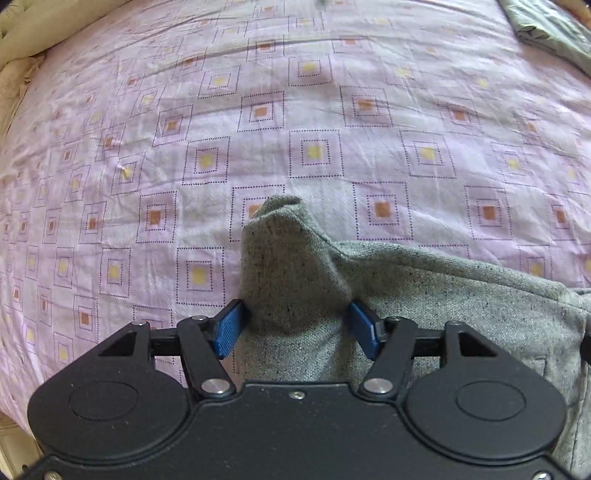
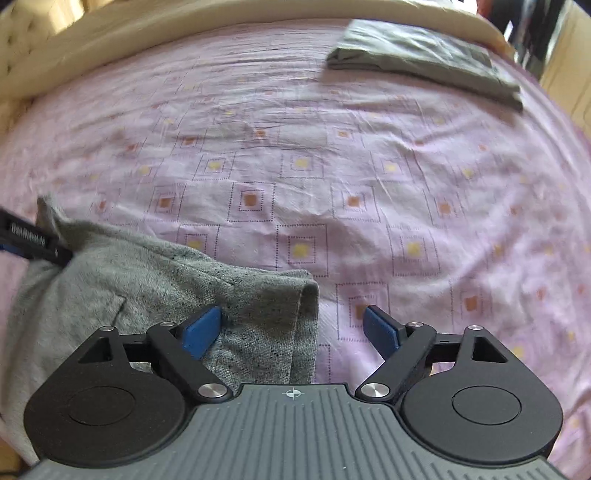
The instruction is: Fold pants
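My left tongs (image 1: 295, 325) pinch a raised peak of the grey pants (image 1: 424, 291) between both blue pads. My right tongs (image 2: 291, 328) stand wide apart, holding nothing, straddling the pants' folded edge (image 2: 308, 317). The pants lie on the pink patterned bedsheet (image 1: 314, 110) at 6 o'clock. A folded grey-green garment (image 2: 424, 59) rests at 1 o'clock.

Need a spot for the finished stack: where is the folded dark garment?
Right wrist view: the folded dark garment lies at the bed's far right, near the cream edge.

coarse grey woven pants (image 1: 424, 295), matt cotton bedsheet (image 1: 295, 110)
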`<state>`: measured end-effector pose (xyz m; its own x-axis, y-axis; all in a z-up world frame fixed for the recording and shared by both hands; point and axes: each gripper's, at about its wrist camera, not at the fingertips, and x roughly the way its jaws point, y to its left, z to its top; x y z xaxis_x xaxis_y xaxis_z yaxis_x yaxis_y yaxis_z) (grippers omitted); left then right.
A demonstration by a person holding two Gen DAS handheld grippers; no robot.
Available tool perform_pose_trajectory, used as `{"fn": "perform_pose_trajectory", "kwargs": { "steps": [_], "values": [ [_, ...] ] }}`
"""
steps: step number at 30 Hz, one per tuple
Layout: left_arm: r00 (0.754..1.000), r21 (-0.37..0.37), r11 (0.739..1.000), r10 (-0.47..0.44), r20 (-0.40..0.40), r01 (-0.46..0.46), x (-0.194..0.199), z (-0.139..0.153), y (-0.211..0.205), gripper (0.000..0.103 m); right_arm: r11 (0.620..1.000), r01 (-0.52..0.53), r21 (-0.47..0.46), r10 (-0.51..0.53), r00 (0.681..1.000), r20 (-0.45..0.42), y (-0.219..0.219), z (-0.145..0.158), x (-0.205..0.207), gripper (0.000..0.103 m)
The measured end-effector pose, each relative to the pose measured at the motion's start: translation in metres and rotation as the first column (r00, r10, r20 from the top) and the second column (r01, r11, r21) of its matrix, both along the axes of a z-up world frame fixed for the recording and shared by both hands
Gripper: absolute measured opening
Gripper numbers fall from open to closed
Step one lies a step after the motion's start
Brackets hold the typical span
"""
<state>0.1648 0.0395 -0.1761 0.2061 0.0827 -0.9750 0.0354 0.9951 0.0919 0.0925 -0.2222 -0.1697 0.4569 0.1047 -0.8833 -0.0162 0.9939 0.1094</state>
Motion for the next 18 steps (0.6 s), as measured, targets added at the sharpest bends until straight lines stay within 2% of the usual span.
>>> {"fn": "perform_pose_trajectory", "kwargs": {
  "steps": [4, 8, 13, 18],
  "values": [
    [0.998, -0.064, 0.998, -0.008, 0.056, 0.012, -0.031, 0.022, 0.019, 0.066, 0.991, 0.054, 0.118, -0.057, 0.998, 0.019, -0.021, 0.01, -0.024, 0.082],
    [0.999, -0.081, 0.997, -0.01, 0.052, 0.014, -0.075, 0.027, 0.034, 0.066, 0.98, 0.042, 0.192, -0.043, 0.999, 0.002, -0.03, 0.008, -0.052, 0.082],
    [0.999, -0.055, 0.998, -0.013, 0.035, 0.015, -0.119, 0.026, 0.04, 0.066, 0.972, 0.055, 0.226, -0.045, 0.998, -0.05, -0.03, -0.006, -0.067, 0.082],
    [0.999, -0.066, 0.998, 0.006, 0.039, -0.003, -0.123, 0.027, 0.038, 0.066, 0.968, 0.058, 0.246, -0.048, 0.998, -0.045, -0.027, -0.011, -0.064, 0.082]
  ]
}}
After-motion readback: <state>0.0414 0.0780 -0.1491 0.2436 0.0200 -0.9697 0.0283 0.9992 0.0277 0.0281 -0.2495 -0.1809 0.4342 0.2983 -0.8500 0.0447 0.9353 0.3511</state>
